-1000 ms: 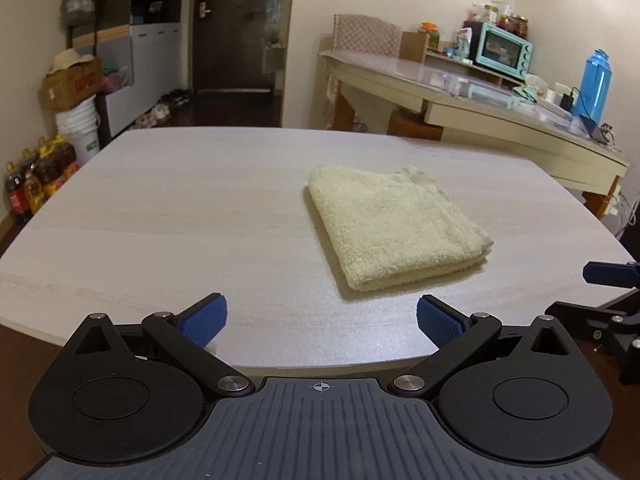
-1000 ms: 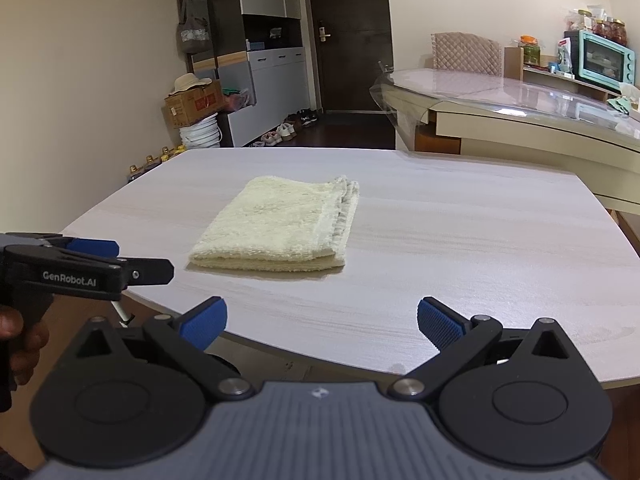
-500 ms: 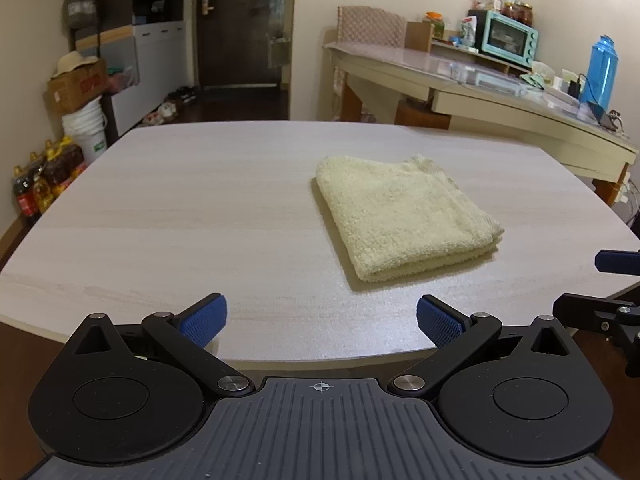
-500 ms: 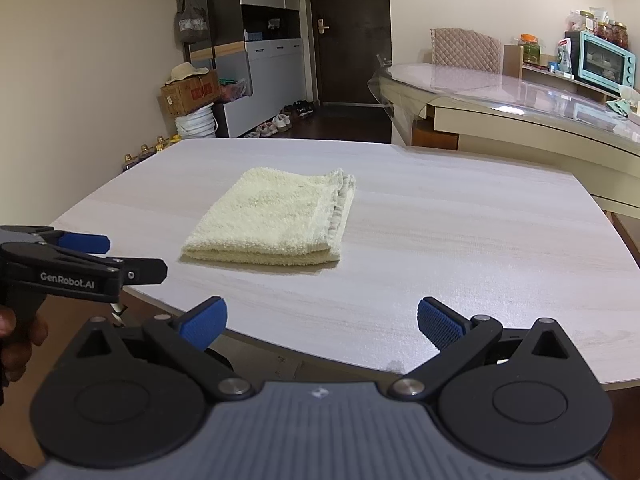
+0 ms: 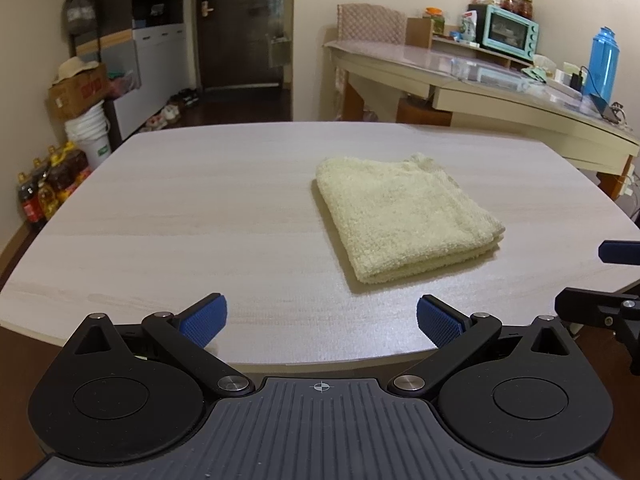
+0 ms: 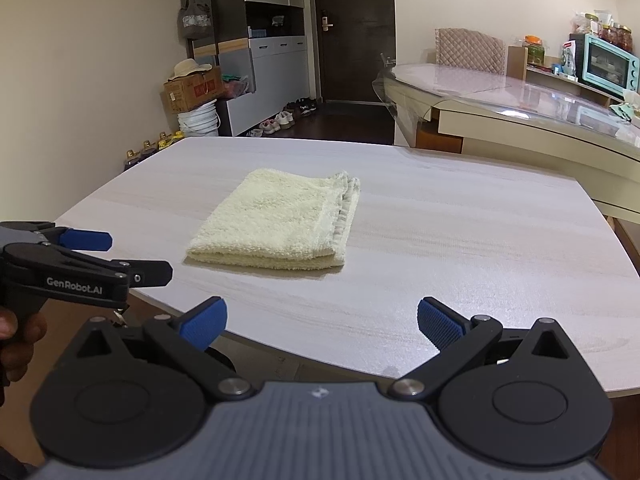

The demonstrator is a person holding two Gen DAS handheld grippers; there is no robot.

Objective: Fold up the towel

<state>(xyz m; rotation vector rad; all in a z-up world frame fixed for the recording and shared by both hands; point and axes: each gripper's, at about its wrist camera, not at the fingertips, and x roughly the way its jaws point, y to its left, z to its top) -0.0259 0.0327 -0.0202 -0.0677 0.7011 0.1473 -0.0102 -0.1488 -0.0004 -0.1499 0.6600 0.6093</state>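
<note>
A pale yellow towel [image 5: 404, 216] lies folded into a thick square on the light wood table [image 5: 192, 208]. It also shows in the right wrist view [image 6: 280, 222], its fringed edge to the right. My left gripper [image 5: 320, 320] is open and empty at the table's near edge, well short of the towel. My right gripper [image 6: 320, 322] is open and empty at the near edge too. The left gripper shows from the side in the right wrist view [image 6: 116, 258], left of the towel. Part of the right gripper shows at the left wrist view's right edge [image 5: 604, 280].
A second table [image 5: 500, 92] stands behind at the right with a teal oven [image 5: 510, 32] and a blue bottle [image 5: 602, 62]. Boxes, white buckets [image 5: 90, 132] and oil bottles [image 5: 48, 188] stand on the floor at the left. A dark door [image 6: 352, 28] is at the back.
Both grippers have drawn back and risen slightly from the table, so the towel sits a little farther off in both views. The towel has not moved. Both grippers stay open.
</note>
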